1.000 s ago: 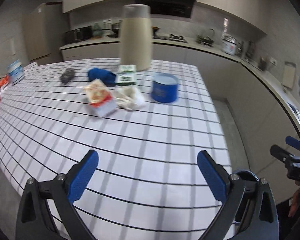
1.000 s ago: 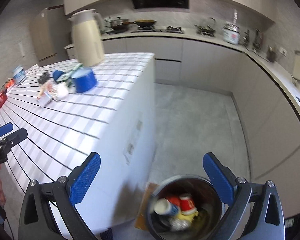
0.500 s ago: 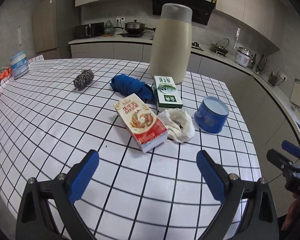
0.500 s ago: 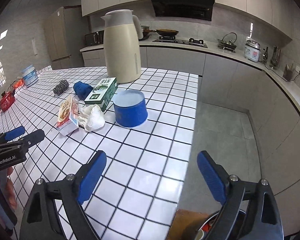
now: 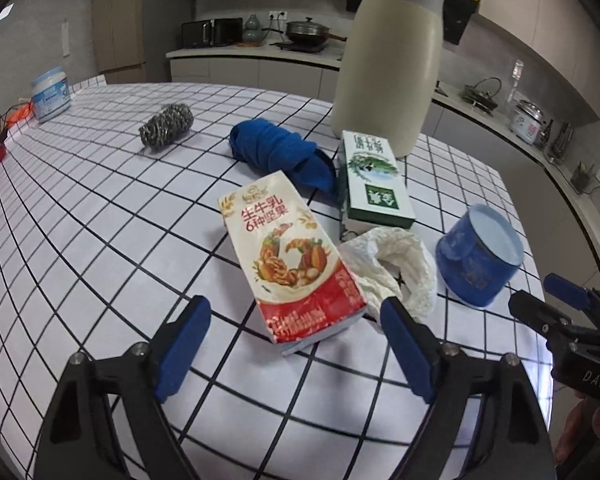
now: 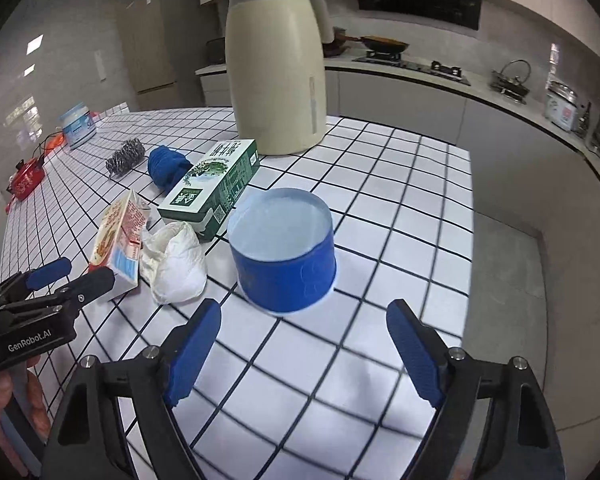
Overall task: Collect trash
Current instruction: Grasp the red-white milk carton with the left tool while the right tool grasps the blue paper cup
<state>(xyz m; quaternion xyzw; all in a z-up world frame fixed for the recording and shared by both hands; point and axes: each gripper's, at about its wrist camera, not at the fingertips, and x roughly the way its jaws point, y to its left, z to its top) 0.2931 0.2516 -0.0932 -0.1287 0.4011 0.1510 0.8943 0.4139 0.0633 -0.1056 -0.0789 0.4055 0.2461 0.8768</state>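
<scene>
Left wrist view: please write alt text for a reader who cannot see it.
The open left gripper hovers low over a grid-patterned table, its blue fingers either side of the near end of a red-and-white milk carton lying flat. Beside the carton lie a crumpled white tissue, a green carton, a blue cup and a blue cloth.

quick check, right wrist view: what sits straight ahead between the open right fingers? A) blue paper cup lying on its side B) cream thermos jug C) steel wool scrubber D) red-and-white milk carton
A: the blue paper cup lies on its side directly ahead of the open right gripper, while the red-and-white milk carton and crumpled white tissue lie off to the left, in front of the left gripper.
</scene>
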